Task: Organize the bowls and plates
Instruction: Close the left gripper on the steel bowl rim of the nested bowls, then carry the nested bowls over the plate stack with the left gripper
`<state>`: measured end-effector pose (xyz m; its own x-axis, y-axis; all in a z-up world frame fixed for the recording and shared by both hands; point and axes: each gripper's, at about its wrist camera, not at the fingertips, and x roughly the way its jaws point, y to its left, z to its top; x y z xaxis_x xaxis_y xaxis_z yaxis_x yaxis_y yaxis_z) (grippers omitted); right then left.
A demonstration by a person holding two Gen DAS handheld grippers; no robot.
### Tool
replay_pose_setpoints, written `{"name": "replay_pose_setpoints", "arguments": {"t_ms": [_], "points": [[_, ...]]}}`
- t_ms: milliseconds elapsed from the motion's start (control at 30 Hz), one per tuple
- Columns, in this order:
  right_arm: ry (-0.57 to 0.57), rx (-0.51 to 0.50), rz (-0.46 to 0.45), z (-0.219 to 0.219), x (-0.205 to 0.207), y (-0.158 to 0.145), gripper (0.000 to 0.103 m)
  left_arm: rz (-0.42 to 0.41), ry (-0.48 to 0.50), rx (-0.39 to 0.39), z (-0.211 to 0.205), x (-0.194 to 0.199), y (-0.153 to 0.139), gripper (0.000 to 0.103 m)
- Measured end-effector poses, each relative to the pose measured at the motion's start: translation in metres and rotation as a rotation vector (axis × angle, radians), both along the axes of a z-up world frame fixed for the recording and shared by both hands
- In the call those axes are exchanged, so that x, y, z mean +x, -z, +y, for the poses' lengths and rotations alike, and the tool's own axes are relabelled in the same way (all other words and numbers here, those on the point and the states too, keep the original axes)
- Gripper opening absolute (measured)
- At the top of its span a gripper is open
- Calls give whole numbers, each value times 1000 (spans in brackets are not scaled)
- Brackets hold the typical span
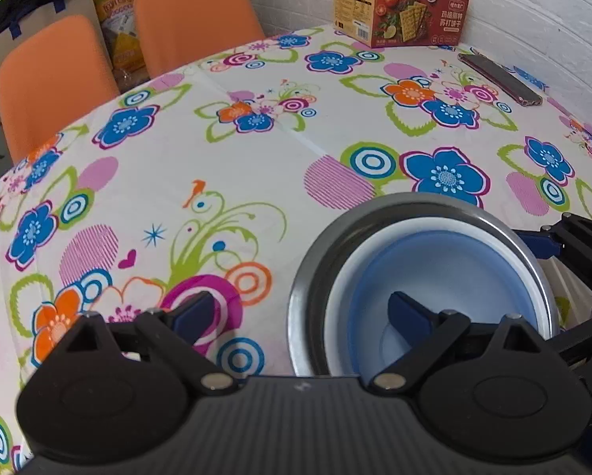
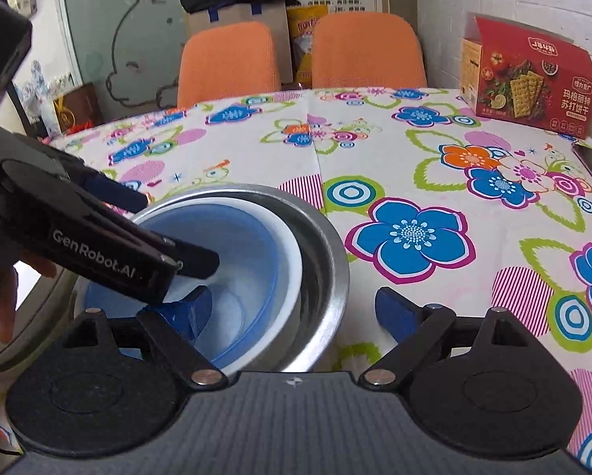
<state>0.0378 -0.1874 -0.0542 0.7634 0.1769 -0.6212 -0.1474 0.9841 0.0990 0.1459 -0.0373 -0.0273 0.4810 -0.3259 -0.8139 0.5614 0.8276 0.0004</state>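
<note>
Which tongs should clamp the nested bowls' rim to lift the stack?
Either, marginally right: the right tongs are open astride the metal bowl and blue bowl; the left tongs straddle similarly.

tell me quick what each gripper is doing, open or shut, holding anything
Left gripper: open, straddling the rim of the nested bowls, gripping nothing.
Right gripper: open, straddling the opposite rim, gripping nothing.

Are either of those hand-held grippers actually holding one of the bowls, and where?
Neither seems clamped. Both hand-held grippers, left and right, stand open, each straddling the nested bowls' rim.
</note>
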Motion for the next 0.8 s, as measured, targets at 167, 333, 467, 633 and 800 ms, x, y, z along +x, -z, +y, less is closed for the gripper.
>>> {"name": "replay_pose_setpoints", "arguments": {"t_ms": [167,333,467,633,800], "points": [[8,-10,-7,4,-1,-1,78,34,-8,-9,4,2,2,94],[-53,-11,8,10,1,-5,75,61,-47,-34,8,4,5,92],[-47,23,7,6,1,-3,72,76,-32,-41,4,1,1,75],[-111,48,4,11,-2,-6,59,103,-28,-65,-5,-5,-4,52],[-77,74,10,14,-2,-5,62,112,-88,-79,-12,-6,-11,47]]}}
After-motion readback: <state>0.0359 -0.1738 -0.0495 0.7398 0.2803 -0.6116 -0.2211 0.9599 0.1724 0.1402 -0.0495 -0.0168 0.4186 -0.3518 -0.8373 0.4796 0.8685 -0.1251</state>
